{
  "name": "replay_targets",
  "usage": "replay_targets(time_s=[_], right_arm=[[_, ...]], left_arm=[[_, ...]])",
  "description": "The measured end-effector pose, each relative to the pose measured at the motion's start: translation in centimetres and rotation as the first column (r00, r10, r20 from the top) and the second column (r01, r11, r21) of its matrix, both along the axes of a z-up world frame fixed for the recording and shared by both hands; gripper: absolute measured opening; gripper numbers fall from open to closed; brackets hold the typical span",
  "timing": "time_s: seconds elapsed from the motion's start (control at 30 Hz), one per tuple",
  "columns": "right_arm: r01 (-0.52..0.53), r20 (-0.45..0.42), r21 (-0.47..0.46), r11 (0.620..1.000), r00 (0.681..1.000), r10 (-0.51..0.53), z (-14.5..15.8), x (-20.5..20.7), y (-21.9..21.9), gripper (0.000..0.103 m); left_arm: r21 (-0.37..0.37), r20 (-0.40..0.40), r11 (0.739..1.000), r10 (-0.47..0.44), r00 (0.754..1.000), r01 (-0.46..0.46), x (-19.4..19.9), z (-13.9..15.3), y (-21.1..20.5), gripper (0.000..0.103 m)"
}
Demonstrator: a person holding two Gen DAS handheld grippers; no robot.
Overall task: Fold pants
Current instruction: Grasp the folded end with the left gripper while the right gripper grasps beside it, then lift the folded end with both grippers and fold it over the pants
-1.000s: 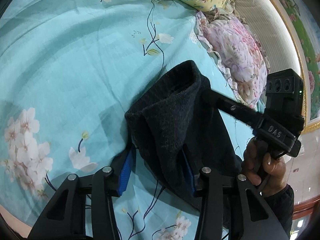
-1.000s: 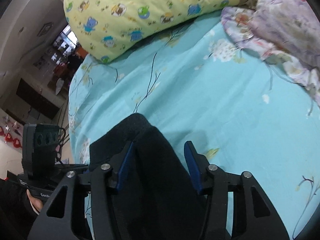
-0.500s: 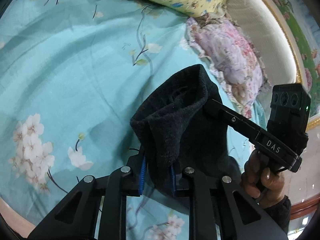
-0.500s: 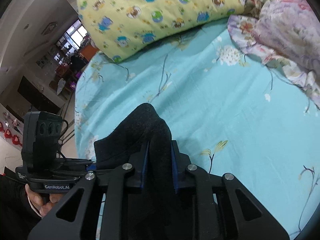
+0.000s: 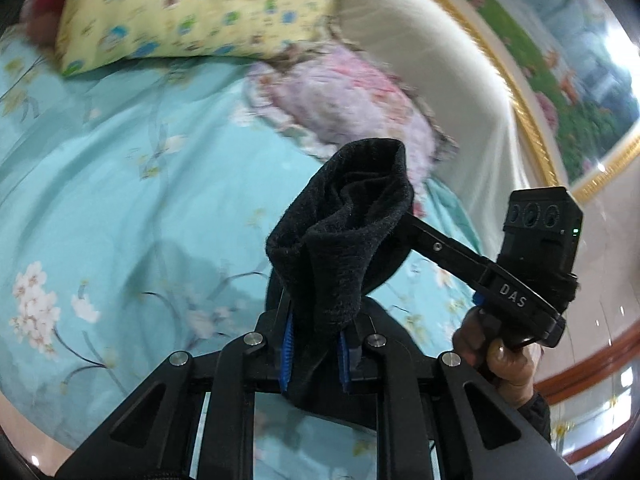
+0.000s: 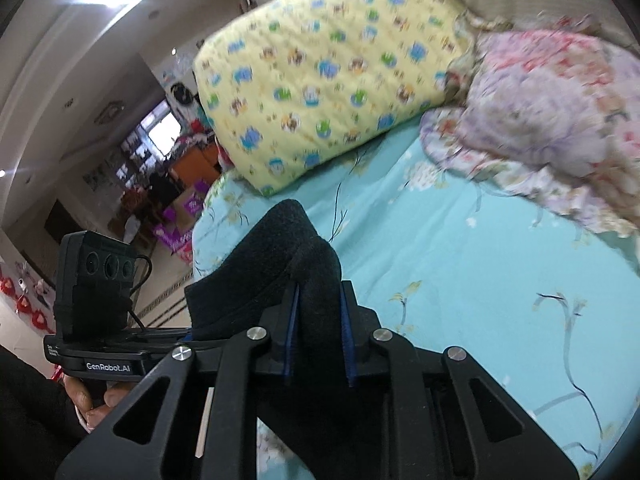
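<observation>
Both grippers pinch black fleece pants (image 5: 344, 248) above the bed.
Turquoise floral bedsheet (image 5: 120, 208), yellow cartoon-print pillow (image 6: 332, 88) and pink floral ruffled pillow (image 6: 552, 120) lie beyond; left gripper (image 5: 315, 346) and right gripper (image 6: 319, 334) each clamp narrowly on a raised fold.

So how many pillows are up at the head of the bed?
2: a yellow cartoon-print pillow on the left and a pink-and-lilac floral pillow touching it on the right. Others may lie out of view.
</observation>
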State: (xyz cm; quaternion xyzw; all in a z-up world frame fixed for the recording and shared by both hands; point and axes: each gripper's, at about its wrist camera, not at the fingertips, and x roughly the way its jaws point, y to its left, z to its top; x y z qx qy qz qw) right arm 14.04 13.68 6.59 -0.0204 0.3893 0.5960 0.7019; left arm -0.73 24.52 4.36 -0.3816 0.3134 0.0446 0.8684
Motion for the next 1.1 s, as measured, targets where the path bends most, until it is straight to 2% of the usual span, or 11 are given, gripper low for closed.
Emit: replay_targets(time_s=[0.33, 0.6, 1.1], right_arm=[[0.111, -0.014, 0.119, 0.987, 0.994, -0.111, 1.6, -0.5, -8.4, 0.019], [0.196, -0.043, 0.191, 0.962, 0.981, -0.191, 1.5, -1.1, -14.4, 0.019], [0.366, -0.138, 0.274, 0.889, 0.93, -0.34, -1.3, -2.4, -24.9, 0.018]], left_arm=[[0.064, 0.045, 0.987, -0.151, 0.987, 0.148, 0.5, 3.2, -7.7, 0.017], [0.111, 0.035, 0.963, -0.251, 0.967, 0.245, 1.6, 4.2, -13.7, 0.017], [0.193, -0.032, 0.89, -0.414, 0.91, 0.412, 4.2, 3.4, -23.6, 0.017]])
